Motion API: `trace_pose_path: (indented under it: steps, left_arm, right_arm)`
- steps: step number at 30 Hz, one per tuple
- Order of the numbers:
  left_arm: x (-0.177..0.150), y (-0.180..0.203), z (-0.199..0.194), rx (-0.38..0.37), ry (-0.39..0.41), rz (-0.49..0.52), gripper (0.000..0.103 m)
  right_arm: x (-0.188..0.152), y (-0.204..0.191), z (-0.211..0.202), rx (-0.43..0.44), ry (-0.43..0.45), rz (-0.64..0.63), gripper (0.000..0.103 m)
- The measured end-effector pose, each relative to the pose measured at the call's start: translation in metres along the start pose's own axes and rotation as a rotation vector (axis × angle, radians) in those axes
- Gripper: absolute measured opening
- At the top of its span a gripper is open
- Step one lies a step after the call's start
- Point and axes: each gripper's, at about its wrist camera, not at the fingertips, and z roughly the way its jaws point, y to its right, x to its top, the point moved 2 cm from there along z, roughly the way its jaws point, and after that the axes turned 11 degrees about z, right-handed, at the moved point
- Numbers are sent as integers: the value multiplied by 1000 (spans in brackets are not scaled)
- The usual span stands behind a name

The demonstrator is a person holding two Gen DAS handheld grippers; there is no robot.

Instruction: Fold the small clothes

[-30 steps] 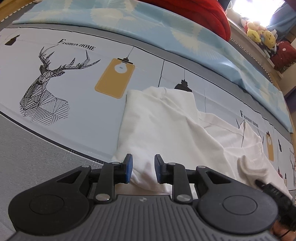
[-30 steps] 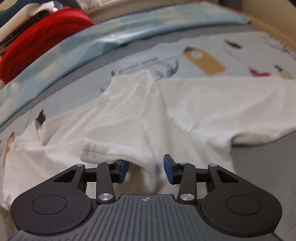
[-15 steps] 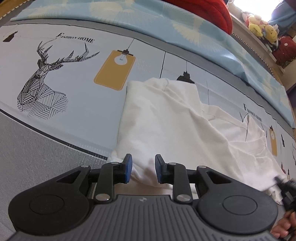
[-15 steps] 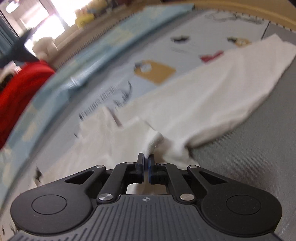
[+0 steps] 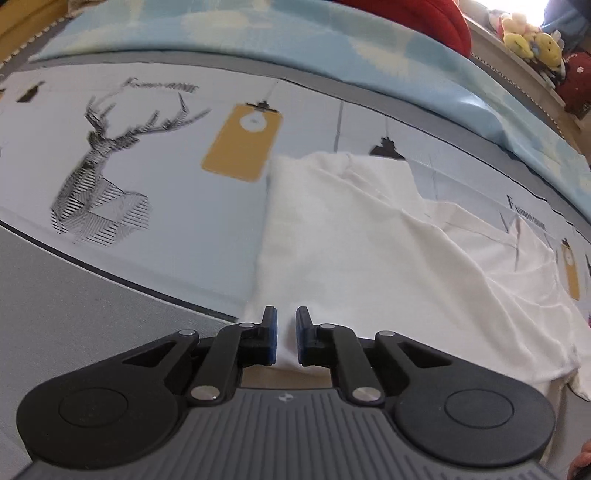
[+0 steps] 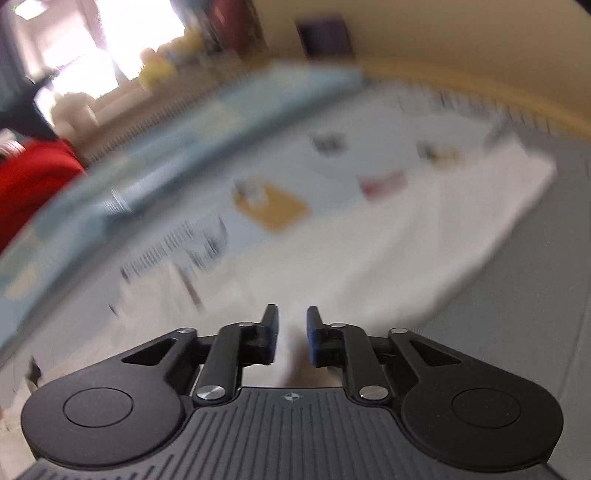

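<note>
A white garment (image 5: 369,251) lies spread and creased on a printed bedsheet (image 5: 177,221). My left gripper (image 5: 286,314) points down at the garment's near left corner. Its jaws are closing with the cloth edge between the blue pads (image 5: 272,332), and a narrow gap still shows. The right wrist view is blurred by motion. There the white garment (image 6: 406,229) stretches away to the right. My right gripper (image 6: 293,314) hangs over the cloth with its jaws opening and nothing pinched between them.
A light blue quilt (image 5: 332,44) runs along the far side, with a red cloth (image 5: 417,14) and plush toys (image 5: 528,33) behind it. The sheet's grey band (image 5: 74,302) lies near left. Part of a hand (image 5: 581,465) shows at the lower right.
The left jaws have narrowed around the garment's edge. The right gripper shut on a fold of cloth, swung with it, and has now parted its jaws and let the fold go.
</note>
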Motion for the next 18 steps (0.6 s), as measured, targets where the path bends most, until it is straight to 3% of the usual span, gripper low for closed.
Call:
trace_pose_path:
  steps: [2,4,5,7,9,13,15,18]
  left_arm:
    - [-4,4,8,-5,-40,1,11]
    - [-6,5,13,-9,-67,-8,11]
    - [-7,6,13,-12,-63,-11,11]
    - [-5,9,7,-19,-39,-10,12]
    - [0,11,0,-26,-15,-7,13]
    - [6,20,-6,-43,5,-2,19]
    - [8,24,-7,-46,6,-1,19]
    - [10,28,-9,-50,14,6,19]
  right_arm:
    - [4,1,0,106,-21,29,31]
    - [0,9,21,167,-190,82,32]
    - [-4,18,33,125,-256,106,29]
    - [-4,38,45,63,-300,157,12]
    - [8,42,45,73,-287,172,13]
    - [36,44,22,52,-106,99,35]
    - [50,58,23,33,-73,139,37]
    - [68,100,35,-67,-66,244,44]
